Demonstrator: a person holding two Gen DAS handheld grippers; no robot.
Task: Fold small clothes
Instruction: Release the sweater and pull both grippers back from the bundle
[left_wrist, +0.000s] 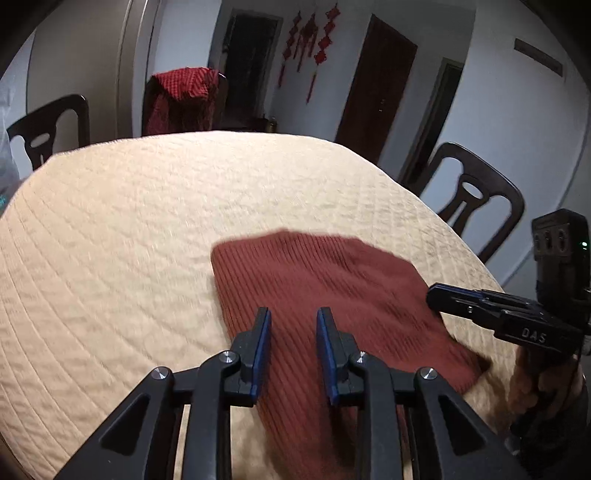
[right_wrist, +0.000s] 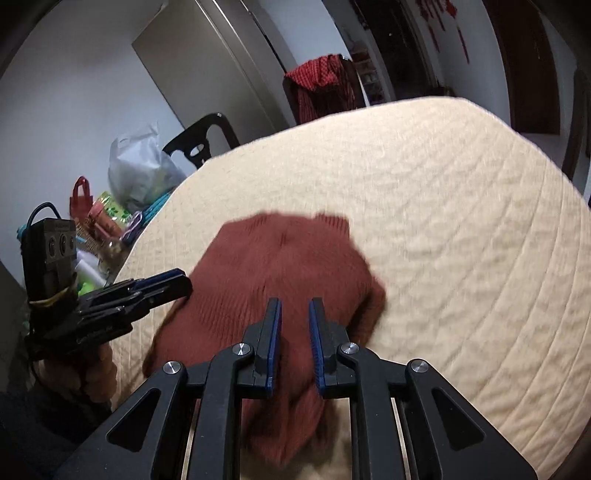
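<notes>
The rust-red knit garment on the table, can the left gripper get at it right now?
Probably yes: the left gripper hangs over the rust-red knit garment, jaws apart and empty, nothing between. The right gripper sits off at its edge.

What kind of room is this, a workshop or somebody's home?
Most likely a home dining room. A table under a quilted cream cover is ringed by dark wooden dining chairs, red knot ornaments hang on the wall, and a rust-red knitted garment lies on the table for folding.

Round table (left_wrist: 110, 229) under quilted cream cloth (right_wrist: 461, 221), rust-red ribbed knit garment (left_wrist: 314, 280) lying near its front edge
</notes>
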